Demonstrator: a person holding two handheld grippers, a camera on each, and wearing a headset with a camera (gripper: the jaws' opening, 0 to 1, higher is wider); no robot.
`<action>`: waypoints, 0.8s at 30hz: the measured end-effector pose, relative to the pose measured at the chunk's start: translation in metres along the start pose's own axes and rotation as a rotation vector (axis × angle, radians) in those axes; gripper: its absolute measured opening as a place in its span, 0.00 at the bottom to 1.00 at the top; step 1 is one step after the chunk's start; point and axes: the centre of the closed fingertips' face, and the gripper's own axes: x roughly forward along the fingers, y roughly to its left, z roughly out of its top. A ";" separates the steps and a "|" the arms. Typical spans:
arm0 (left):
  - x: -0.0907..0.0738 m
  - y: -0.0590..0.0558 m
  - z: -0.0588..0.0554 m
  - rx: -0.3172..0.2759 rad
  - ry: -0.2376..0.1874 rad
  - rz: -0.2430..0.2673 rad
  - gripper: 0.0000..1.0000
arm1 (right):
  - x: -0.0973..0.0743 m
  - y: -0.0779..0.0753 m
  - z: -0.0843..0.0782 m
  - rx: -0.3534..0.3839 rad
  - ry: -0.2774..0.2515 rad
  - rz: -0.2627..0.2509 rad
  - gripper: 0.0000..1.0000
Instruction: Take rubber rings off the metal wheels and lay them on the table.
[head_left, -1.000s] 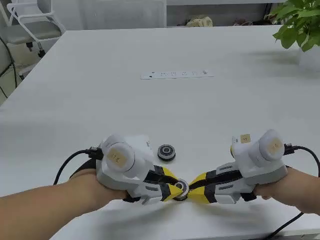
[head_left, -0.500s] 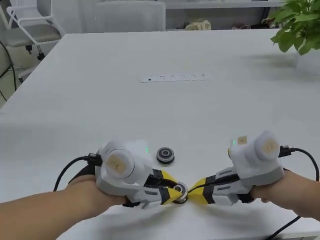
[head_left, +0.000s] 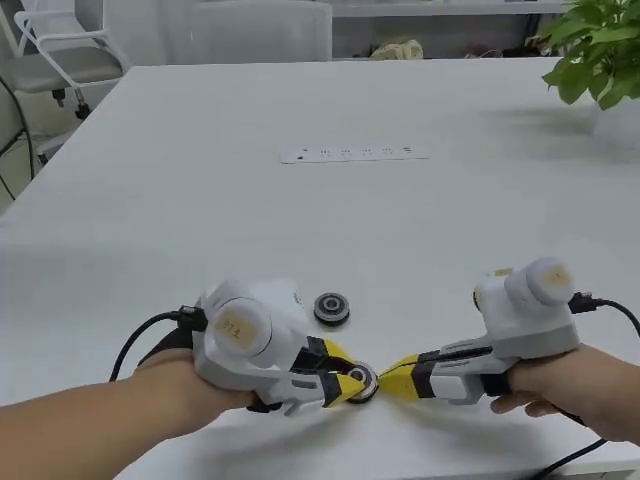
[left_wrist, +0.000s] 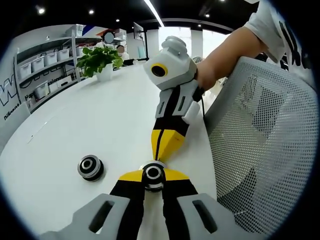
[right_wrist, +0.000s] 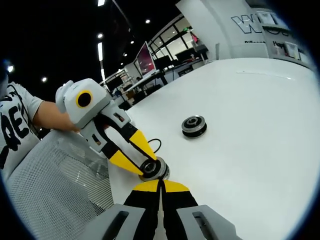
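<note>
- Broad white bench (head_left: 300, 220): carries the work, which I hold low over its near edge.
- My left claw (head_left: 350, 380): clamped on a small round metal wheel (head_left: 362, 379), bracing it, I judge, for stripping.
- My right claw (head_left: 388, 378): jaws pressed together, tips against that wheel's black rubber ring (right_wrist: 152, 176), which is not yet off. I cannot tell if they nip it.
- Second ringed metal wheel (head_left: 332, 308): lies flat on the bench just beyond.

Left tool (head_left: 349, 381), right tool (head_left: 387, 378) clamped, tip-to-tip
</note>
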 end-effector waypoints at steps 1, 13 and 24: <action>0.000 0.000 0.000 0.000 0.000 0.000 0.07 | 0.000 0.000 0.000 0.006 -0.003 0.002 0.00; 0.000 0.000 0.000 -0.002 0.000 0.006 0.07 | 0.000 -0.001 0.005 0.044 -0.040 0.008 0.00; 0.001 0.000 0.000 -0.001 0.006 0.012 0.07 | -0.001 0.002 0.007 0.067 -0.054 0.017 0.00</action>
